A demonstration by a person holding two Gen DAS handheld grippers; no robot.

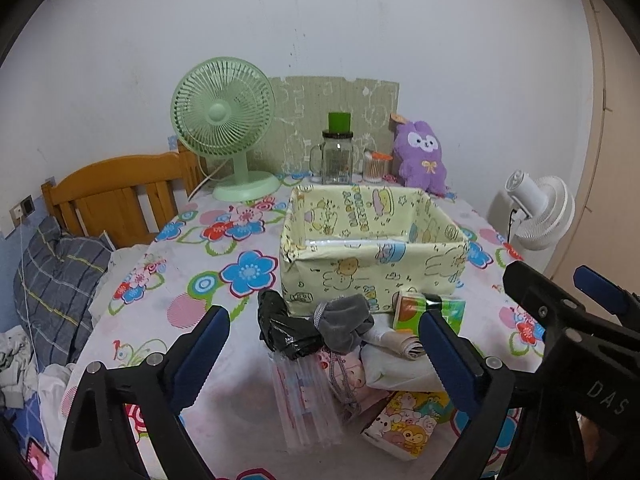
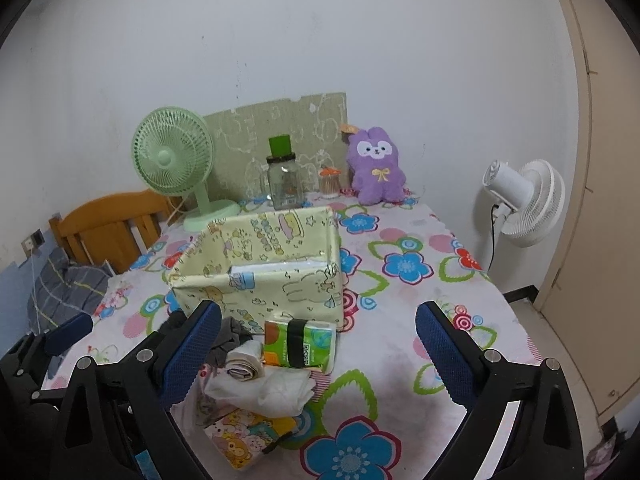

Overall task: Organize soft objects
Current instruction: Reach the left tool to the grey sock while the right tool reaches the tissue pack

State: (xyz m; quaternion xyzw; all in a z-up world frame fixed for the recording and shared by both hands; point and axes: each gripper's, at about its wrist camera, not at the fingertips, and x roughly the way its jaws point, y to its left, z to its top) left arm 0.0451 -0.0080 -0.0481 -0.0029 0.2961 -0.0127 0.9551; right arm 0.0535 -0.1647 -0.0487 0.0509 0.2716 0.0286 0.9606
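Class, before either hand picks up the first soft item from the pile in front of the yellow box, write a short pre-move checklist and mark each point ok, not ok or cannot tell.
1. Left tongs open, nothing between the pads: ok.
2. Right tongs open, nothing held: ok.
3. Yellow fabric box upright, mouth open: ok.
4. Box interior free for items: cannot tell, floor hidden.
5. Pile within view: black bag, grey cloth, tissue pack beside the box: ok.
6. Items separated for single pick: not ok, they overlap.
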